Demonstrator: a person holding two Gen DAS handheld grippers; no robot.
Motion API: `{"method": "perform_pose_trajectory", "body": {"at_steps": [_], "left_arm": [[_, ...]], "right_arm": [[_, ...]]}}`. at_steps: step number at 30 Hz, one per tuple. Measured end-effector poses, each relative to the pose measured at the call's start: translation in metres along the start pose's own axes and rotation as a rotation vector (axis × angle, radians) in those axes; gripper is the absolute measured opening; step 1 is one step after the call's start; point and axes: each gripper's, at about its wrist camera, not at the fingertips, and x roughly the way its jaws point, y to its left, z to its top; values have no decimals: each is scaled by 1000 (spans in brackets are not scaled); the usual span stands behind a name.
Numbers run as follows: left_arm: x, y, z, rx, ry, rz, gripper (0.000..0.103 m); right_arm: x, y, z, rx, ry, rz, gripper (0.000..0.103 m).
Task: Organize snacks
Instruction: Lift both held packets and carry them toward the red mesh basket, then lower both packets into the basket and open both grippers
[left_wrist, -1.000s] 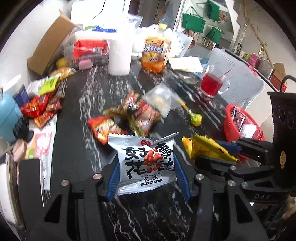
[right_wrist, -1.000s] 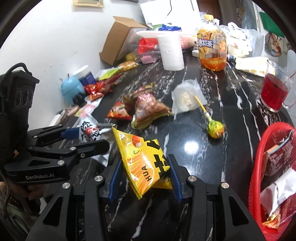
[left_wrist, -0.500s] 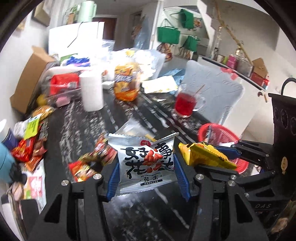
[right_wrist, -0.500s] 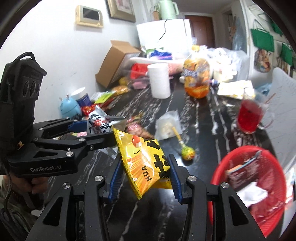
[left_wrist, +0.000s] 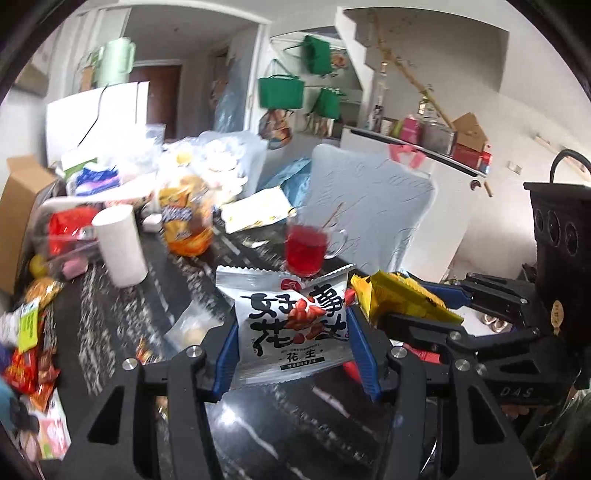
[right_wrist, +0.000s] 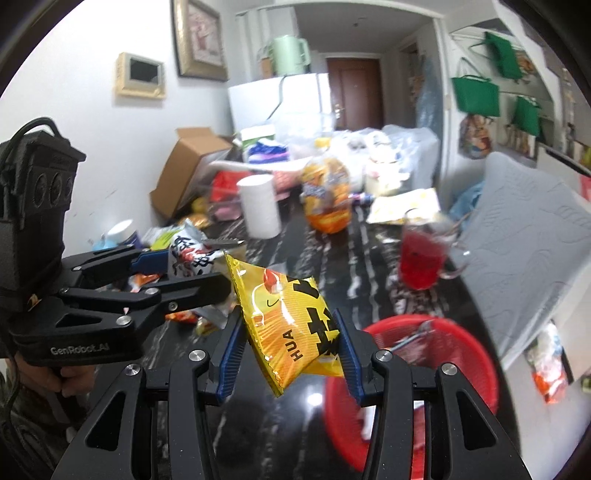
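Two handheld grippers carry one snack each above a cluttered black marble table, side by side and lifted clear of the surface. The left gripper is clamped on a silver peanut packet, its blue pads pressing the packet's two side edges so the printed face stands upright toward the camera. The right gripper is closed on a yellow snack bag, held by its lower half with one corner pointing up and to its left.

Both packets appear to be pinched at the sides and raised so they can travel over the litter without dragging. The likely destination is the red basket, which sits just ahead and to the right of the right gripper, already holding a few wrappers; its rim is low and its mouth open from above.

Room is tight in places. A glass mug of red drink stands beyond the basket, near its far edge, and could be knocked by a wide swing. A white roll and an orange drink bottle stand well ahead. Loose wrappers lie left of the left gripper. The two tools nearly touch, so one probably needs to drop first.
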Motion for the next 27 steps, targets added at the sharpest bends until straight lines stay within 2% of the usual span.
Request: {"method": "perform_pose_trajectory", "body": {"at_steps": [5,14,27], "left_arm": [[10,-17,15,33,-10,-46,53],[41,-47,31,90,18,-116,53],[107,-82,29,98,150,-232,53]], "right_arm": [[-16,-17,7,4,-39,-68,46],[-35,-57,9,39,-79,-153,46],[-40,-115,-10,144,-58,-210,46]]}}
